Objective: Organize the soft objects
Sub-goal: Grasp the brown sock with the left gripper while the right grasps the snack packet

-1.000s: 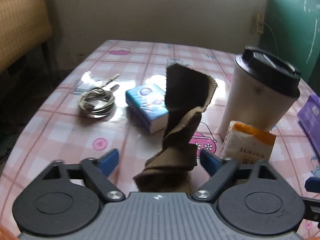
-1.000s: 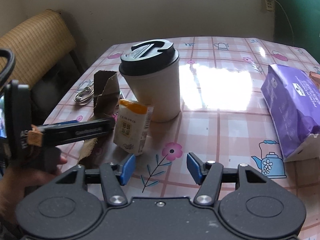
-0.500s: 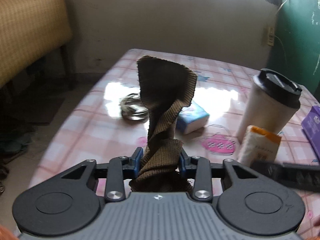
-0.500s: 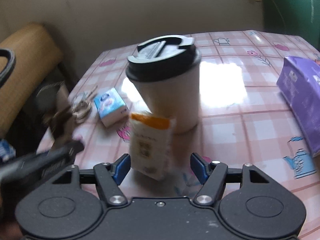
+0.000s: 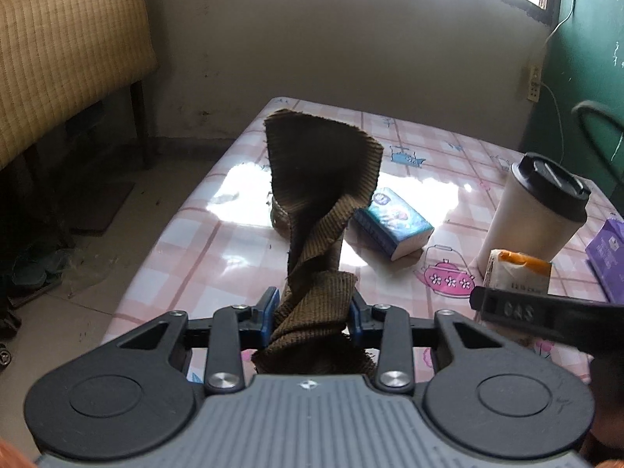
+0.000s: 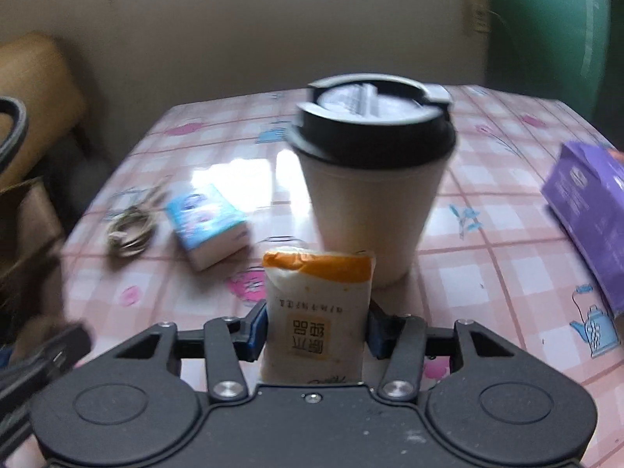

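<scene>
My left gripper is shut on a brown ribbed cloth, which stands twisted up above the near left table edge. My right gripper is shut on a white tissue pack with an orange top, just in front of the cup; the pack also shows in the left wrist view. A blue tissue pack lies on the table past the cloth, also in the right wrist view. A purple soft pack lies at the right.
A white cup with a black lid stands mid-table, close behind the orange-topped pack. A coiled cable lies at the left. The table has a pink checked cover. A woven chair stands left of the table.
My left gripper closed on the brown cloth and lifted it back toward the table's near left edge. My right gripper moved in and closed on the orange-topped tissue pack.
</scene>
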